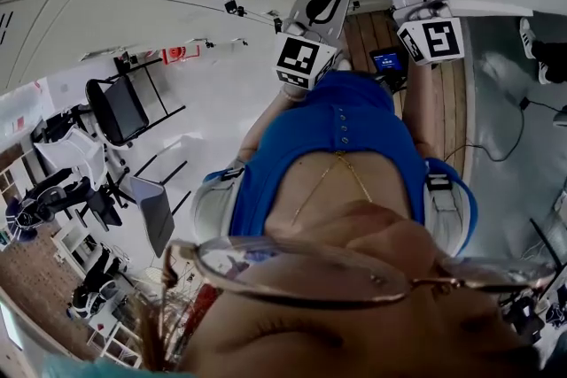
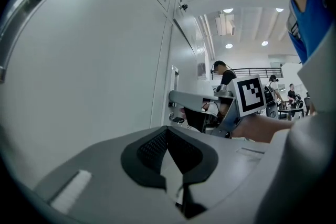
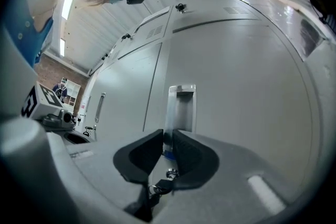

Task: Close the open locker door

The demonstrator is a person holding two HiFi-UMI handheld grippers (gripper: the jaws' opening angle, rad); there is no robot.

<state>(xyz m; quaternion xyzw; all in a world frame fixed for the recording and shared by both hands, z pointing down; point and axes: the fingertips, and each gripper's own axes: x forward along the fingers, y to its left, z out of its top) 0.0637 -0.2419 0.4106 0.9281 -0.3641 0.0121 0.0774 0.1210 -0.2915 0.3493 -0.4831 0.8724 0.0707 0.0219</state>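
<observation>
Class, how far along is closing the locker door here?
Done: the right hand-held gripper grips the lower end of the handle. In hand: the locker door, which looks near flush with its neighbour. Left: confirm it is fully shut, then release. The left hand-held gripper is shut, empty.

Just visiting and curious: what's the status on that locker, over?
Right gripper jaws clamped on locker door handle. Left gripper jaws shut, empty. Nothing seen blocking the door.

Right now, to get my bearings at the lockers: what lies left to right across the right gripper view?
Marker cube → long bar handle → recessed door handle → dark slot on the far-right door.
</observation>
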